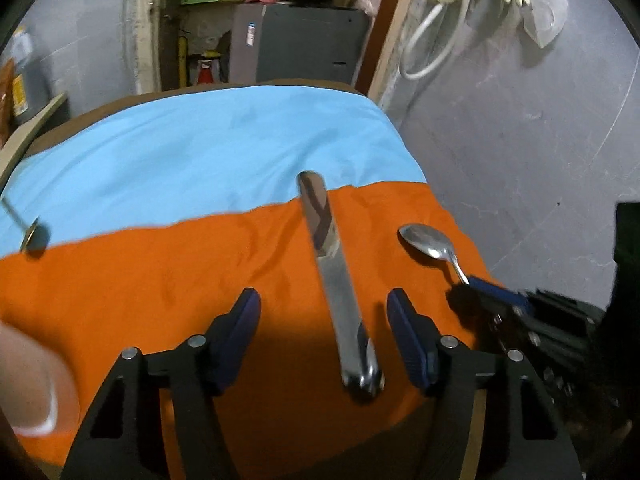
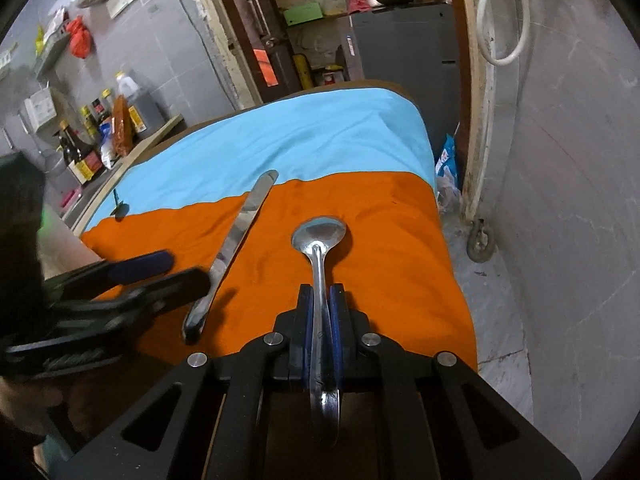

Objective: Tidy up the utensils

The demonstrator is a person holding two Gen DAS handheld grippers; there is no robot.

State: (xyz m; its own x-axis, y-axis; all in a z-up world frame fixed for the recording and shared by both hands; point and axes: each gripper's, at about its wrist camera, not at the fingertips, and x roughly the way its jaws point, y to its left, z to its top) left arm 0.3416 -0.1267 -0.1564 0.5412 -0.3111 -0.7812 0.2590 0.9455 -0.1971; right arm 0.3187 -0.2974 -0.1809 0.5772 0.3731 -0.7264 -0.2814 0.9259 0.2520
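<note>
A steel table knife [image 1: 332, 276] lies on the orange cloth [image 1: 160, 272], blade tip reaching onto the blue cloth [image 1: 200, 148]. My left gripper [image 1: 323, 296] is open; its blue pads stand on either side of the knife's handle without touching it. To the right, a steel spoon [image 1: 426, 240] rests bowl-down on the orange cloth. My right gripper [image 2: 322, 290] is shut on the spoon [image 2: 320, 234] at its handle, whose end sticks back between the fingers. The right wrist view shows the knife [image 2: 240, 228] and the left gripper [image 2: 180, 270] to the left.
A small dark-stemmed utensil [image 1: 34, 236] lies at the far left where the two cloths meet. Bottles [image 2: 80, 152] crowd a counter left of the table. A grey cabinet [image 2: 404, 40] stands behind it, and a grey wall [image 1: 520, 140] is close on the right.
</note>
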